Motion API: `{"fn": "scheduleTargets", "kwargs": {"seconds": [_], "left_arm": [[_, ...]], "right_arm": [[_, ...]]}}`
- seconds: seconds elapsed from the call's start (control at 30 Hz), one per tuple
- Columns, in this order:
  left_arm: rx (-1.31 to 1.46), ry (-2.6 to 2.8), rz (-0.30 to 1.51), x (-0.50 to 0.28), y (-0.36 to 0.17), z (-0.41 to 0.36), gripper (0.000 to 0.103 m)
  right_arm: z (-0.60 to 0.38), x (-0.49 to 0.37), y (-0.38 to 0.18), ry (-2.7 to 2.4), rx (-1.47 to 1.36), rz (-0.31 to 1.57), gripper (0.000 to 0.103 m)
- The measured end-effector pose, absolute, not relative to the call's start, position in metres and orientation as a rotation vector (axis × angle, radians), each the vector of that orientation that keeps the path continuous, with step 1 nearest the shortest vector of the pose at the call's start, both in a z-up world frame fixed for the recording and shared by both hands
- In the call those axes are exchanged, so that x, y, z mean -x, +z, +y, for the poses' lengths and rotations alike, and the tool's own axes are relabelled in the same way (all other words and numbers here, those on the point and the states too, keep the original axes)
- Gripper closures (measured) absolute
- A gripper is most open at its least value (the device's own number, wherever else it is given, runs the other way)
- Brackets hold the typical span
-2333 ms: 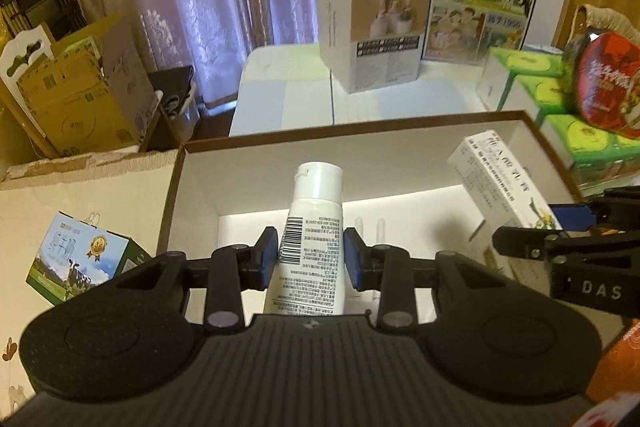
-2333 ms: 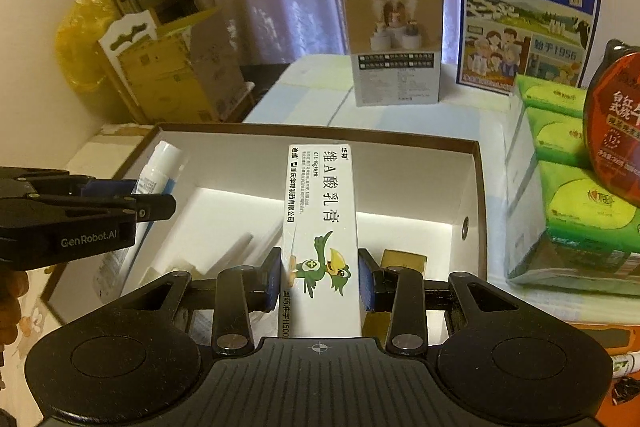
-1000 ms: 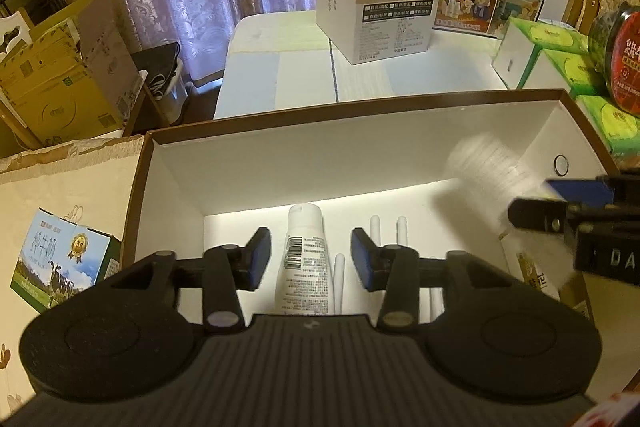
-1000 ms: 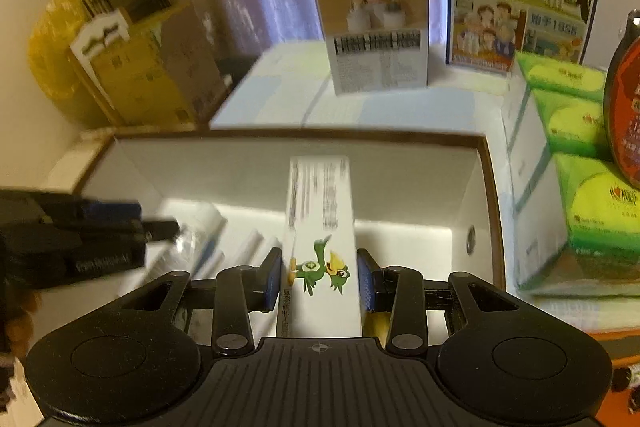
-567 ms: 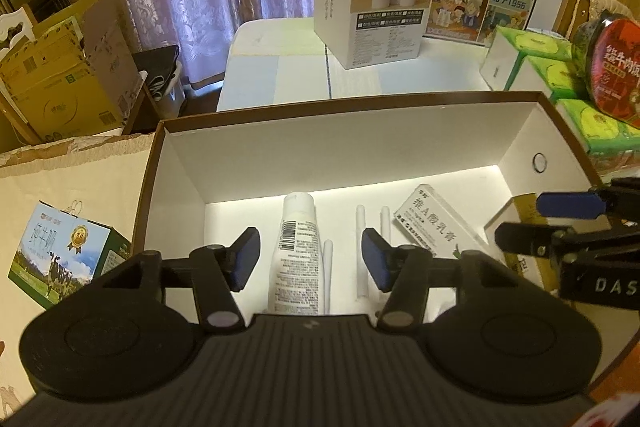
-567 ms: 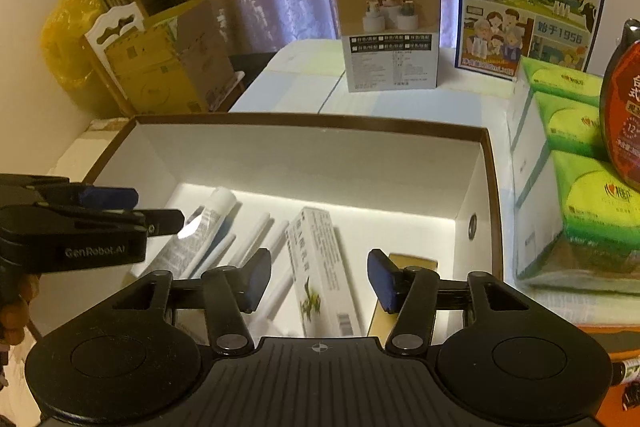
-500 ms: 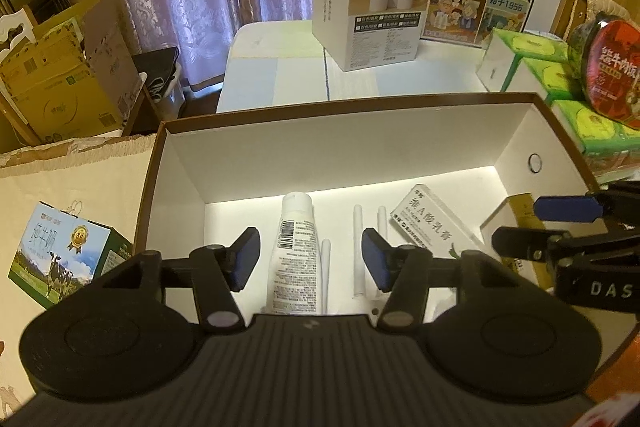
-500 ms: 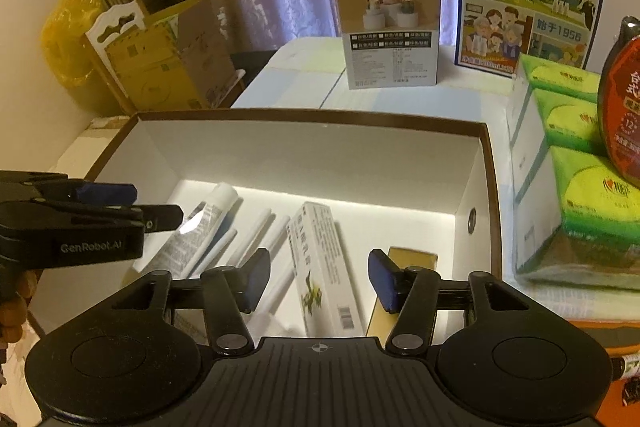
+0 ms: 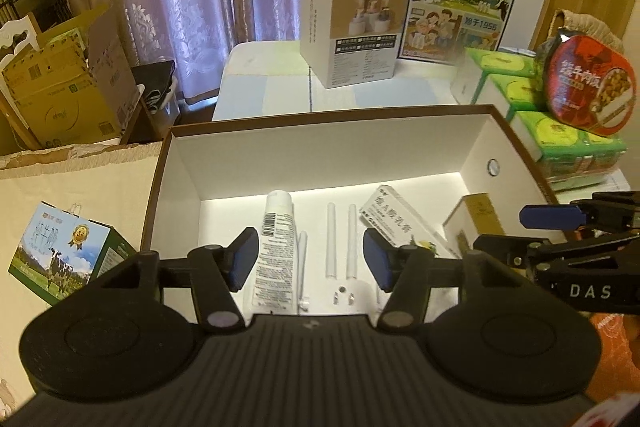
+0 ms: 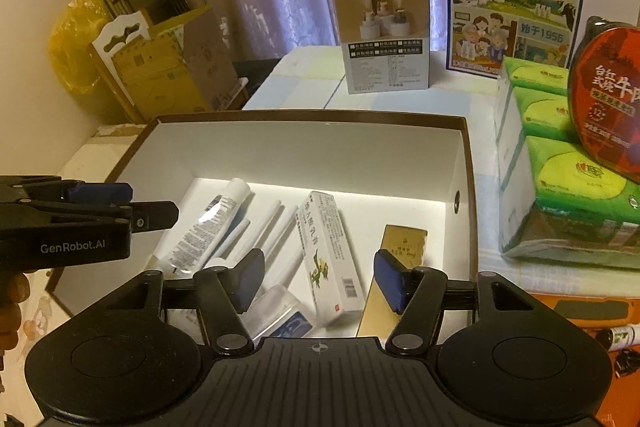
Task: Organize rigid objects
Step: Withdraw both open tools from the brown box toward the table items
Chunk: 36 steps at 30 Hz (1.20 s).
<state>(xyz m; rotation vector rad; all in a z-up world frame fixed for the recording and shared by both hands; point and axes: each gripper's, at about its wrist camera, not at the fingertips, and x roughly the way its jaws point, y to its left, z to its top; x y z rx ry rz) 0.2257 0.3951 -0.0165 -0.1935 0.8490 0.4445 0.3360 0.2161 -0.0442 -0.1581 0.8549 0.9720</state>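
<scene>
My left tool (image 9: 306,259) hangs over the near edge of the storage box (image 9: 280,163) with its fingers spread and nothing between them. Directly below it the white tube (image 9: 275,247) lies flat on the box floor, cap pointing away. I judge it light and a bit squashy, with a slick skin, so I would take it across the firmer shoulder near the cap, not the belly. Just right of it lie thin white sticks (image 9: 340,239); they look light and rigid, and likely to roll. Further right sits the ointment carton (image 10: 330,251), flat and slightly angled; as thin cardboard it should crush under a hard squeeze, so I would pinch it across its narrow sides at mid-length. My right tool (image 10: 320,277) is spread wide and empty above it. A gold box (image 10: 402,247) leans by the right wall.
</scene>
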Motion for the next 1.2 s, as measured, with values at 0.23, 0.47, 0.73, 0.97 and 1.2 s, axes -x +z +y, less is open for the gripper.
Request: {"fn": "scheduleTargets", "kwargs": {"seconds": [0.23,0.47,0.73,0.97,1.2], "left_arm": [[0.191,0.426,0.817,-0.209,-0.003,0.373,0.046],[0.184,0.404,0.798,-0.195,0.007,0.348,0.046],[0.188,0.377,0.796,-0.178,0.009,0.317,0.046],[0.197,0.369,0.808,-0.167,0.004,0.290,0.046],[0.190,0.357,0.823,-0.167,0.001,0.256,0.046]], "right_arm": [[0.194,-0.324,-0.033,0.977,0.122,0.848,0.041],[0.170,-0.314,-0.025,0.972,0.100,0.837,0.040],[0.138,-0.295,-0.020,0.973,0.091,0.823,0.040],[0.108,-0.284,-0.022,0.974,0.088,0.831,0.040],[0.077,-0.277,-0.027,0.982,0.095,0.844,0.040]]}}
